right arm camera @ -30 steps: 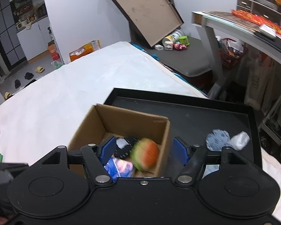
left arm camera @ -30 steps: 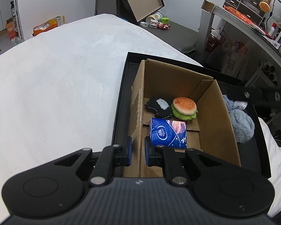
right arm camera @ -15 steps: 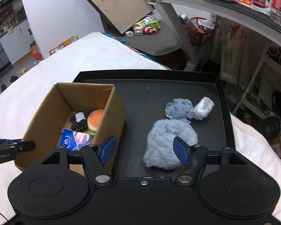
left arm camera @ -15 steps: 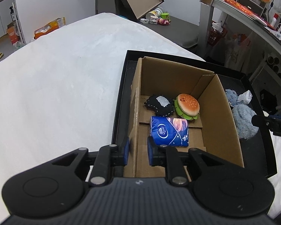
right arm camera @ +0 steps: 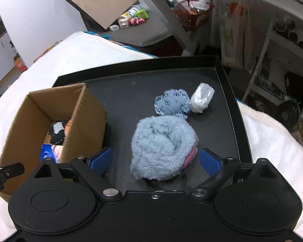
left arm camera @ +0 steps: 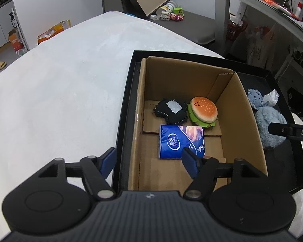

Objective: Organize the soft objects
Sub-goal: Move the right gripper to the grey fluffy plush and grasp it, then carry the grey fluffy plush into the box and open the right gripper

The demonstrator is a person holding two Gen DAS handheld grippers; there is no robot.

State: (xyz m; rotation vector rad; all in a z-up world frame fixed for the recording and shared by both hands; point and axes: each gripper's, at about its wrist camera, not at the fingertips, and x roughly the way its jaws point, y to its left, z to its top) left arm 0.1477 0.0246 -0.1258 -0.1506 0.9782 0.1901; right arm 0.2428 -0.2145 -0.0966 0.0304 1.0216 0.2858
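A cardboard box [left arm camera: 242, 121] stands on a black tray [left arm camera: 125, 109]. Inside lie a blue tissue pack [left arm camera: 180, 142], a plush burger [left arm camera: 203, 111] and a black stitched plush [left arm camera: 170, 112]. My left gripper [left arm camera: 149, 162] is open and empty above the box's near left wall. In the right wrist view, my right gripper [right arm camera: 155, 158] is open, its fingers on either side of a fluffy blue-grey plush [right arm camera: 163, 147] on the tray [right arm camera: 131, 92]. Behind it lie a small blue-grey plush [right arm camera: 171, 102] and a white wrapped bundle [right arm camera: 202, 97]. The box [right arm camera: 84, 117] stands to the left.
The tray rests on a white cloth-covered surface [left arm camera: 60, 92]. A grey desk frame [left arm camera: 228, 10] and cluttered shelves stand at the back right. The right gripper's finger [left arm camera: 288, 132] reaches in at the right edge of the left wrist view.
My left gripper has opened from shut. My right gripper has moved from over the box, where the burger dropped in, rightward and down around the fluffy blue-grey plush.
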